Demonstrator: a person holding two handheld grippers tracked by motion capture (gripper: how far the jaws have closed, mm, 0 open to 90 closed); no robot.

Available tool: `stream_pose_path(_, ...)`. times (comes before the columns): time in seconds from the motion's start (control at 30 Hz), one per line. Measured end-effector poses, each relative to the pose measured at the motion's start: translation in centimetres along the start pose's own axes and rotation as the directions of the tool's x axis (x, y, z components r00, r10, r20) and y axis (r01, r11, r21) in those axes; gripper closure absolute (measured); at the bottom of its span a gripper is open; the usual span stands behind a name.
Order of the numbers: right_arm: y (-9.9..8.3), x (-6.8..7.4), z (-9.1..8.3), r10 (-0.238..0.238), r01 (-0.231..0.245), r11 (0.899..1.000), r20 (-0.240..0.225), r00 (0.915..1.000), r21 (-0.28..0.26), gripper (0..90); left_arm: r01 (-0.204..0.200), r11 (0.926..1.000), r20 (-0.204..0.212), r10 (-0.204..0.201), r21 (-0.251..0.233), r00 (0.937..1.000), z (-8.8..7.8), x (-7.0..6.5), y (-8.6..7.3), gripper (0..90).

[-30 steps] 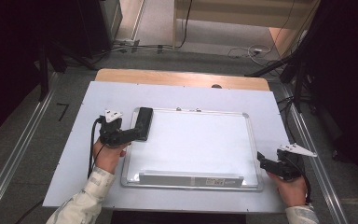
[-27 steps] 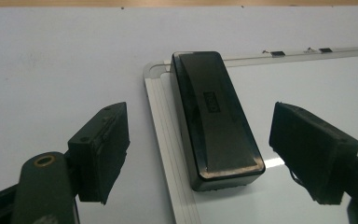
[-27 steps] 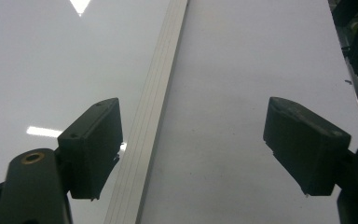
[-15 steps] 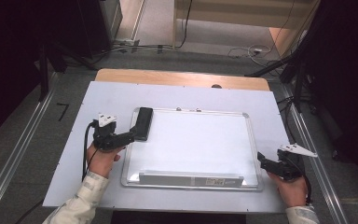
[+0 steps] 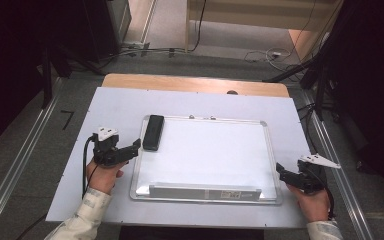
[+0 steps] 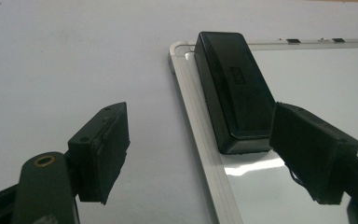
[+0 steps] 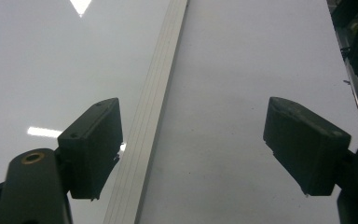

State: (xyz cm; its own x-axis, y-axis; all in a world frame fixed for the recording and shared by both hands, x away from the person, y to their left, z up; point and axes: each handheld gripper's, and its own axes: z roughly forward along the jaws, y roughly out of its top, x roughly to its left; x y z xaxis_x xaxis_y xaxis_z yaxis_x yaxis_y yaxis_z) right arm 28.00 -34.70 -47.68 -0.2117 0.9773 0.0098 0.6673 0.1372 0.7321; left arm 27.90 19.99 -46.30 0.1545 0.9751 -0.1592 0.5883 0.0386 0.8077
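A black eraser lies on the top left corner of a whiteboard that rests flat on the table. My left gripper sits just off the board's left edge, a little nearer the person than the eraser, and is open. In the left gripper view the eraser lies ahead of the jaws, beyond their tips, beside the board's metal frame; the left gripper holds nothing. My right gripper rests at the board's lower right edge, open. Its jaws straddle the frame in the right gripper view, the right gripper empty.
The board lies on a white table sheet with a wooden strip along the far edge. A grey tray bar runs along the board's near edge. Cables and dark stands lie on the floor beyond the table.
My left gripper has drawn back from the eraser toward the person and to the left, leaving the eraser lying on the board's corner. The right gripper has stayed put.
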Motion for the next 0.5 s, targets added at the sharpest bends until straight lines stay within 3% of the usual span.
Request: stream_pose_path(0.5,0.0,0.0,0.0,0.003,-0.003,1.000,0.001,1.0000,0.001,18.2,0.016,0.9999,-0.030,-0.016,-0.004,0.9994,-1.2,1.5,-1.0,20.3)
